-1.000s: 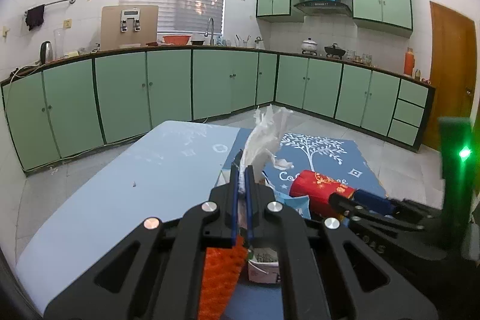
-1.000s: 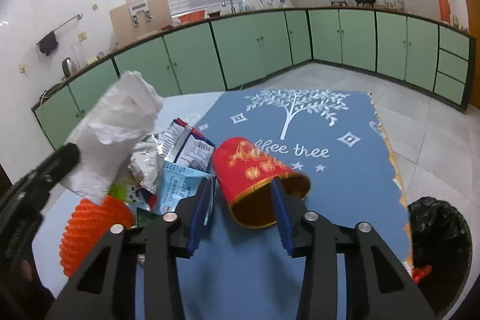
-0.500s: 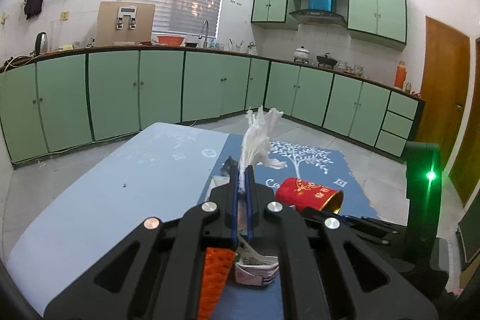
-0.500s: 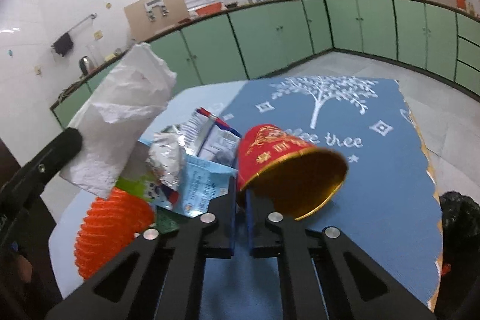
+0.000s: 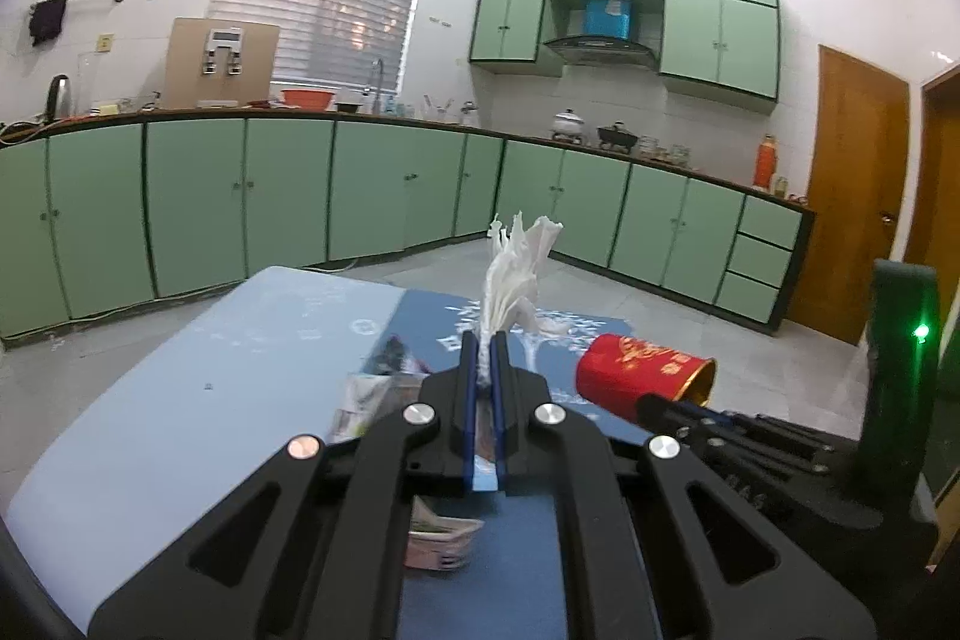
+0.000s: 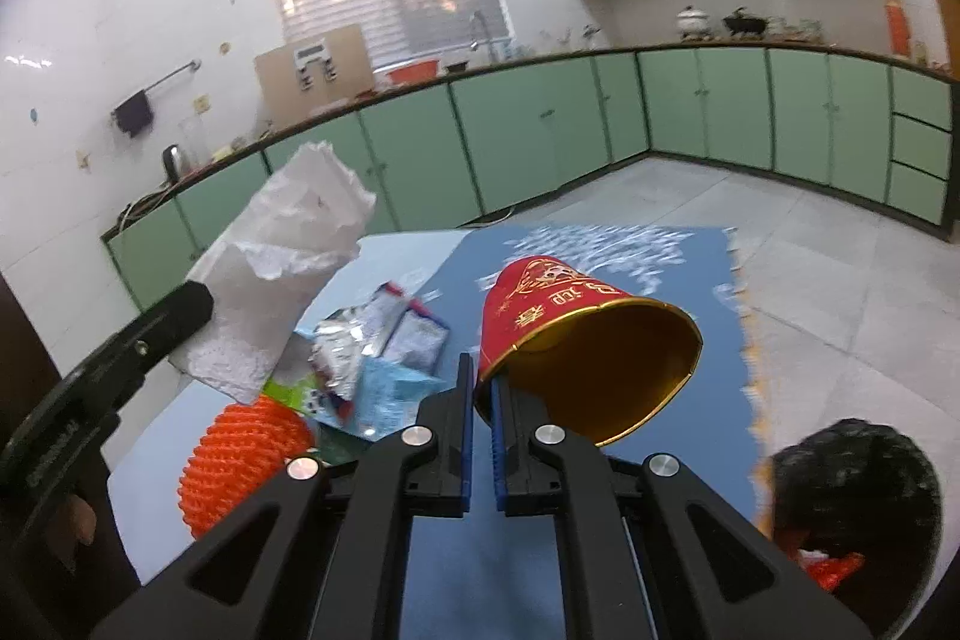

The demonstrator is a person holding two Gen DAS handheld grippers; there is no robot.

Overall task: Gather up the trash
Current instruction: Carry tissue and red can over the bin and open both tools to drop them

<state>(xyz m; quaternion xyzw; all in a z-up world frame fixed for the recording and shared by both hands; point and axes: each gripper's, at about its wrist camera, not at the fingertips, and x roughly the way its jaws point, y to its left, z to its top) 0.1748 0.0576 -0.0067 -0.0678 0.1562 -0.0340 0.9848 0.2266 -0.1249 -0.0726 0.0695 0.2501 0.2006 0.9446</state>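
A home kitchen: pale green base cabinets (image 5: 288, 202) under a dark counter line the white-tiled walls beyond the fingers, with matching wall cupboards (image 5: 720, 34), a range hood (image 5: 597, 49), a sink tap (image 5: 377, 85) and a slatted window blind (image 5: 318, 4).

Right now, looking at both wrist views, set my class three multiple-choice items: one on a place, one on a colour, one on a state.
1. Where does the black trash bag sit?
A. on the counter
B. low at the right, past the mat's edge
C. on the stove

2. What colour is the inside of the red paper cup?
A. gold
B. white
C. green

3. What is the left gripper doing?
A. hanging open
B. shut on the white tissue
C. shut on an orange net

Answers: 1 B, the bag shows beside the blue mat. 2 A, the open mouth shines gold. 3 B, tissue sticks up from the closed jaws.
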